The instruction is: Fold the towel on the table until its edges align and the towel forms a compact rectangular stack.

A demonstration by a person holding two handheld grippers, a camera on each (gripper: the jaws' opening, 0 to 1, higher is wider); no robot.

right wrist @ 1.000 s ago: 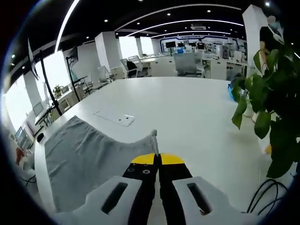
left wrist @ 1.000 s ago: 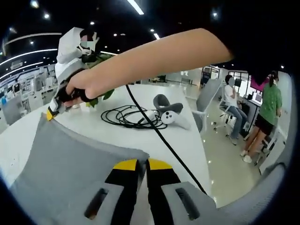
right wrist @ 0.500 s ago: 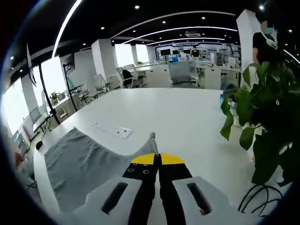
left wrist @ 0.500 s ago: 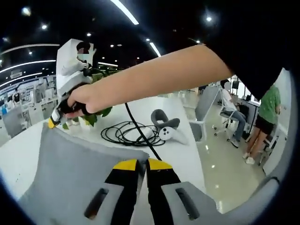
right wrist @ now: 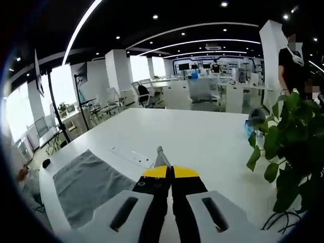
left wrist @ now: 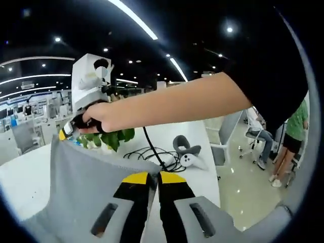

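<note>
The grey towel (left wrist: 76, 187) hangs lifted off the white table (left wrist: 25, 177) by one edge. My left gripper (left wrist: 153, 175) is shut on that edge at one corner, its yellow-tipped jaws pressed together. At the upper left of the left gripper view, a hand holds my right gripper (left wrist: 65, 134), shut on the other corner. In the right gripper view, the right gripper (right wrist: 169, 170) pinches a towel corner that pokes up between its tips, and the rest of the towel (right wrist: 86, 185) drapes down to the table (right wrist: 202, 142) at left.
A potted plant (right wrist: 288, 162) stands at the right of the table, also seen behind the hand as the plant (left wrist: 114, 139). Black coiled cables (left wrist: 152, 154) and a grey-white controller (left wrist: 186, 158) lie beyond the towel. A flat white card (right wrist: 132, 155) lies near the towel. People stand off to the right.
Both grippers have risen with the towel's edge, so more of the towel hangs off the table. Both have stayed shut on their corners.
</note>
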